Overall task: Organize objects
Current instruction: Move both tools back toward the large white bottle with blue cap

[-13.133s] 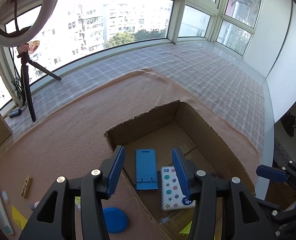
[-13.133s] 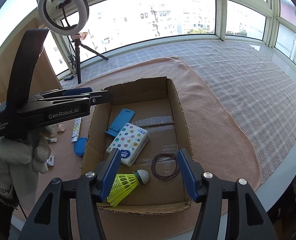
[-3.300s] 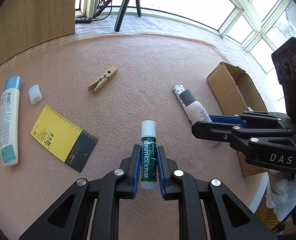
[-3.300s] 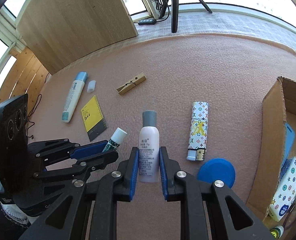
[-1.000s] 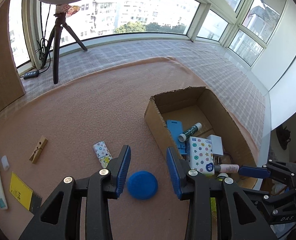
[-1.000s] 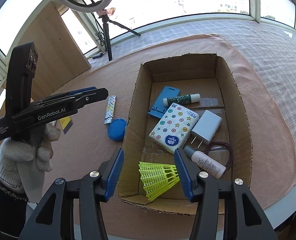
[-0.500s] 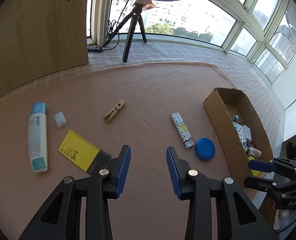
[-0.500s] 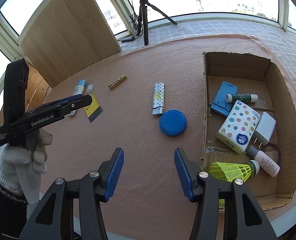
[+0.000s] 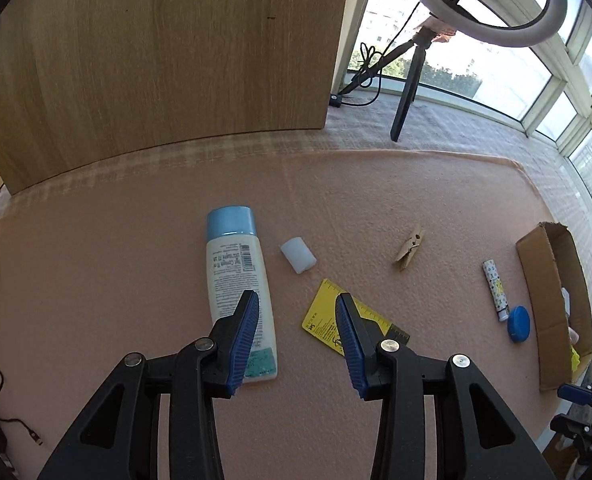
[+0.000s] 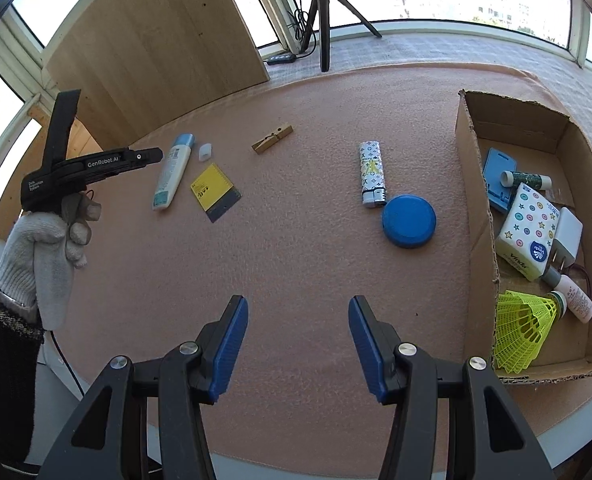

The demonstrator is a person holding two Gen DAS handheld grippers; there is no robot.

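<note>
While both grippers' fingers (image 9: 247, 332) stand spread and empty, bare pink mat (image 10: 296, 272) beneath, cardboard box (image 10: 472, 184) at right edge.

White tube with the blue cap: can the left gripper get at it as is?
Probably yes. The tube lies flat on the mat, nothing on it. The left gripper is open, empty and just above its lower end. The small cap and yellow card lie apart from it.

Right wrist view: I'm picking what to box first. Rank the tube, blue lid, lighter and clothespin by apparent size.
1. Tube
2. Blue lid and lighter: look alike, unsure; the lid lies nearer the camera
3. Clothespin
</note>
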